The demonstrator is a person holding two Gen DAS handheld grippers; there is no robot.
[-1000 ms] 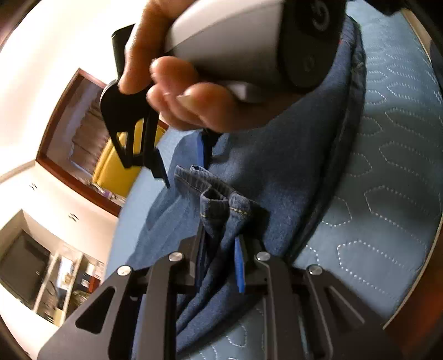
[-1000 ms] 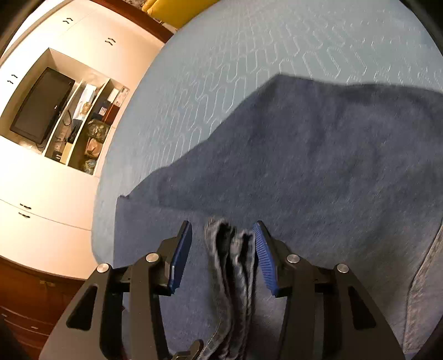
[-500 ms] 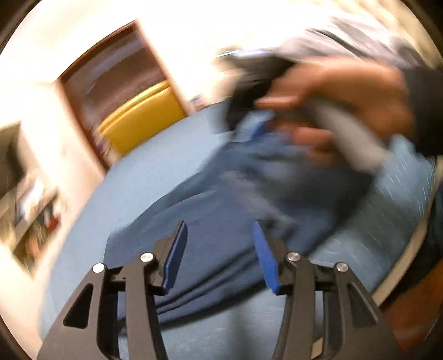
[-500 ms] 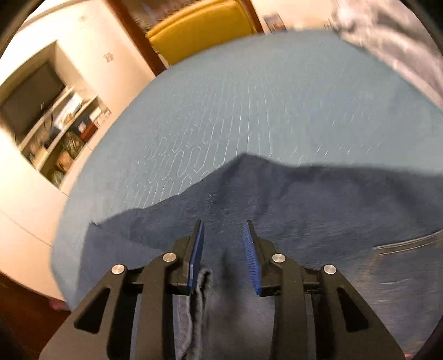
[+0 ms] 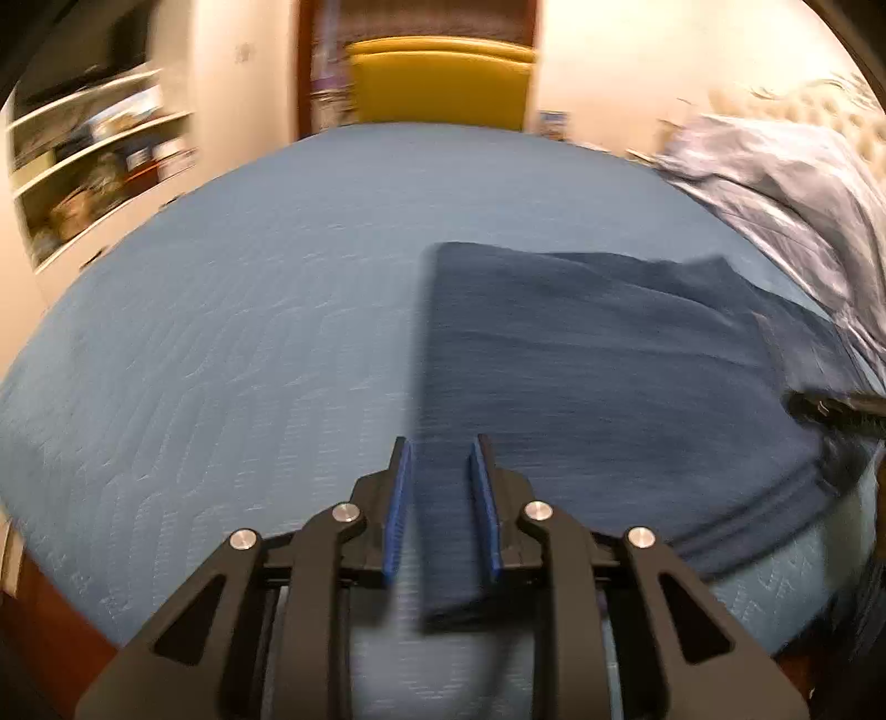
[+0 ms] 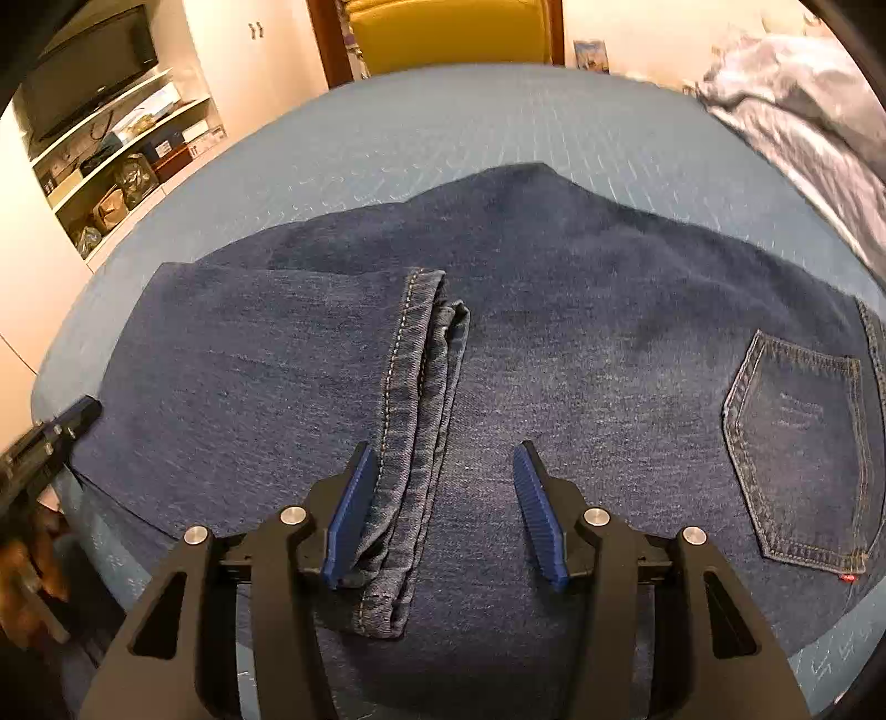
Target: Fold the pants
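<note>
Jeans show no readable label. My right gripper, angled down, has just spread, hem loose between its fingers. My left gripper has just narrowed, gripping nothing.

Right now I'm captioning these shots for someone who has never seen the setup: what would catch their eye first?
First the dark blue jeans folded across the quilted blue bedspread, back pocket at the right and the stitched hems lying doubled on top in the middle. Next the right gripper, jaws apart over those hems, gripping nothing. Behind, a yellow chair glows at the bed's far edge.
</note>
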